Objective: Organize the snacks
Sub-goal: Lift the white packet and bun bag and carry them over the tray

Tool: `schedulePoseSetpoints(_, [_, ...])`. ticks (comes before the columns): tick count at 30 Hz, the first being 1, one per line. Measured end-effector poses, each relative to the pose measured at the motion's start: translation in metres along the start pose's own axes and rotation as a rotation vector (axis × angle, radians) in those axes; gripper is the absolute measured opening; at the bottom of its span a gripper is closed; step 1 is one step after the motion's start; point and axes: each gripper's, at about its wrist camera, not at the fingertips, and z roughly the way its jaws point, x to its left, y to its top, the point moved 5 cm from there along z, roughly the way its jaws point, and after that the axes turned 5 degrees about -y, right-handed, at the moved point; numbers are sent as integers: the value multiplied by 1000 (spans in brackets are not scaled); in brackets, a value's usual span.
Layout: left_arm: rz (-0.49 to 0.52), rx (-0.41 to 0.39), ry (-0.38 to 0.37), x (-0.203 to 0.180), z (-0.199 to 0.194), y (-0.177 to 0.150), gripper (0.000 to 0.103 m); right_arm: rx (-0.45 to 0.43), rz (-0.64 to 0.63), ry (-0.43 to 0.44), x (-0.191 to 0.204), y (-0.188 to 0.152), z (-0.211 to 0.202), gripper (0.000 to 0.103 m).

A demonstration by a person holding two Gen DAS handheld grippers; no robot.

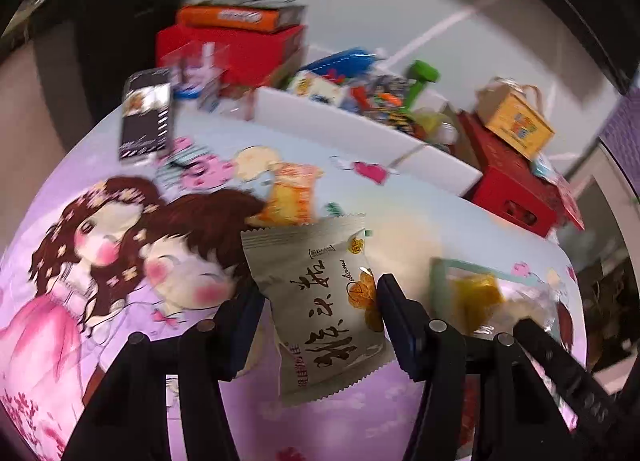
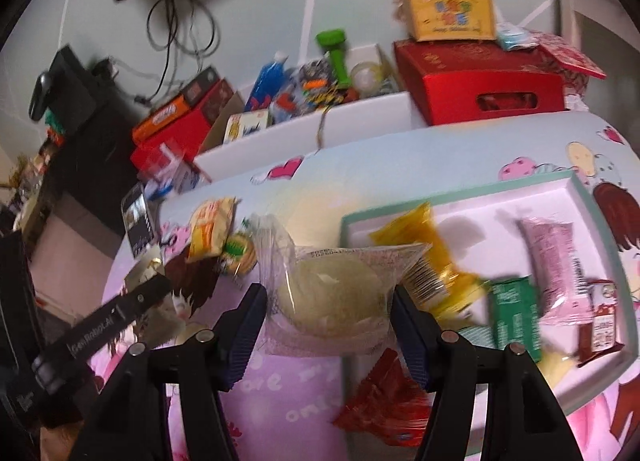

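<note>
A round table (image 1: 400,237) with a cartoon-girl cloth carries an orange snack packet (image 1: 290,193), a black box (image 1: 146,117) at its far edge, a teal-rimmed tray (image 2: 472,191) and a red packet (image 2: 384,405).

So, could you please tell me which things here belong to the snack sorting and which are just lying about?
Job:
- left gripper holding grey pastry packet
- right gripper holding clear bun packet
- tray
- pink packet

Lying about:
- red box
- green dumbbell
- cables
</note>
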Motion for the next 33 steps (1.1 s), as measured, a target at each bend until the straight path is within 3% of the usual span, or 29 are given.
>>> schedulePoseSetpoints(8, [124,25,-59,-65,9,-10,60,-36,121,-39,-60,15,-13,55])
schedulePoseSetpoints(21, [207,94,-103,-114,38,-23,60,-19,259,-88,-127,14,-7,55])
schedulePoseSetpoints(25, [170,86,-83,-101,38,-21,60,2,241,-76,-125,12,-1,55])
schedulePoseSetpoints(33, [55,71,-27,-47,33,-14,60,12,57,-19,-66,13,14,57])
